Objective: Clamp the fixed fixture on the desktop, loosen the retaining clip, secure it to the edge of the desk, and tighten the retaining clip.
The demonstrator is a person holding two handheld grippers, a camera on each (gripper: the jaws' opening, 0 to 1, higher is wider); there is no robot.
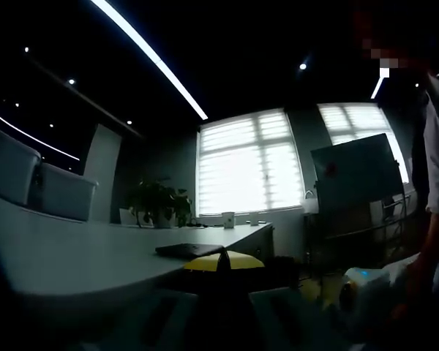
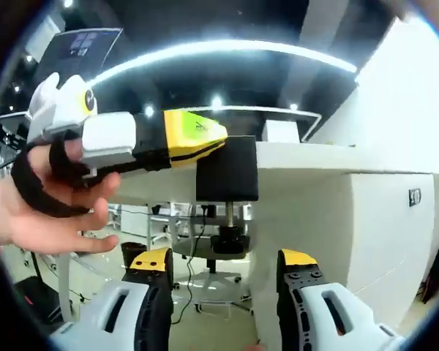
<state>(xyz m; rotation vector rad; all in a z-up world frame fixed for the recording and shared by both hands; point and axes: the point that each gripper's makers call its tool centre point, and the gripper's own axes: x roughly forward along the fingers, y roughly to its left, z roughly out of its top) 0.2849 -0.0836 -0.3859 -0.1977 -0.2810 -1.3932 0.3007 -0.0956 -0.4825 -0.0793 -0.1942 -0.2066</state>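
Your right gripper [image 2: 224, 281] sits lowest in the right gripper view, its yellow-tipped fingers [image 2: 151, 262] spread wide with nothing between them; beyond the gap hangs the fixture [image 2: 227, 172], a black plate against the front edge of the white worktop [image 2: 314, 157], with its screw [image 2: 227, 212] running down to a black knob [image 2: 227, 240] below the edge; the fingers are near the knob but apart from it.

Your left gripper [image 2: 194, 137] comes in from the left of that view, held in your hand [image 2: 40, 201] with a black strap across the hand; its yellow fingers reach the fixture's upper left corner and look pressed on it, though the contact itself is hard to make out.

In the left gripper view the scene is very dark; your left gripper's fingers [image 1: 221, 261] show as a yellow shape with a dark flat part of the fixture [image 1: 190, 250] just above them on the worktop [image 1: 80, 256]; whether they pinch it you cannot tell from here; a potted plant [image 1: 159, 203] and a white cup [image 1: 228, 219] stand farther along the worktop, near the bright windows [image 1: 241, 168]; a person's white sleeve [image 1: 437, 157] shows at the right edge.
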